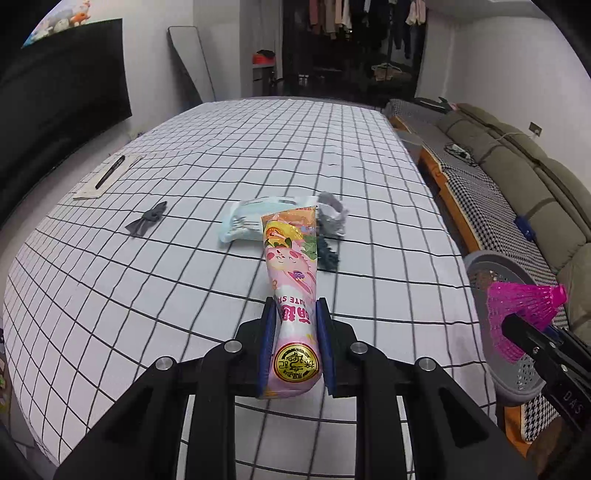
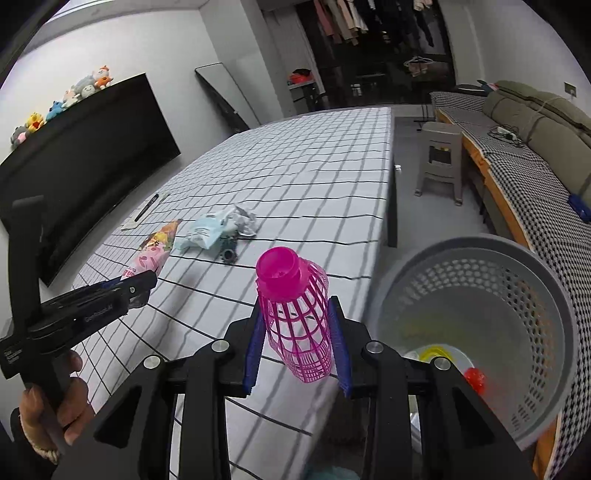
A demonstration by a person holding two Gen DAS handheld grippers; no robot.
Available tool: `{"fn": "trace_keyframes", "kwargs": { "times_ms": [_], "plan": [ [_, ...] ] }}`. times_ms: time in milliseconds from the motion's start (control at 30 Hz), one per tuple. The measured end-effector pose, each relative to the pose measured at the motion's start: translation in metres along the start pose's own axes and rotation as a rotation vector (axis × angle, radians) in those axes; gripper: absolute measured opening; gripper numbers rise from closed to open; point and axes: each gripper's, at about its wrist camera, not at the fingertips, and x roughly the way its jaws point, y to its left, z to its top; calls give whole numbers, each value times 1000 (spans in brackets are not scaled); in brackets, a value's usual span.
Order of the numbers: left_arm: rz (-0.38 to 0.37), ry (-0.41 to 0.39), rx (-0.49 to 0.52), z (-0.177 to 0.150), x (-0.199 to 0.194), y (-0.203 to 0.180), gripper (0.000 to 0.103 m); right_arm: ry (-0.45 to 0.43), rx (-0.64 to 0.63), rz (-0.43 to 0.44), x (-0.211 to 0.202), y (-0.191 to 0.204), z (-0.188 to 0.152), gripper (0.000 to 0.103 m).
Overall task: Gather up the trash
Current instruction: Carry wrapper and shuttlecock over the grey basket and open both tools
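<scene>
Off the worktop's (image 2: 314,177) right edge sits the grey basket (image 2: 554,295), just right of the right tool (image 2: 295,343), which is pinching the pink shuttlecock (image 2: 295,314) upright. So that side's nearer; the left tool (image 1: 295,343) pinches the snack wrapper (image 1: 291,266) over the worktop.

White walls (image 2: 177,48); big dark screen (image 1: 62,85) at left under plush toys (image 2: 74,96); checked table (image 1: 258,147) mid-room; olive sofa (image 1: 517,155) right; hanging clothes (image 2: 369,18) behind.
</scene>
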Motion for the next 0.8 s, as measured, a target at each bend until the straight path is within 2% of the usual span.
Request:
{"fn": "trace_keyframes", "kwargs": {
  "times_ms": [433, 800],
  "plan": [
    [-177, 19, 190, -10, -5, -119, 22, -34, 143, -125, -48, -84, -29, 32],
    [-239, 74, 316, -13, 16, -192, 22, -42, 255, -196, -67, -142, -46, 32]
  ]
}}
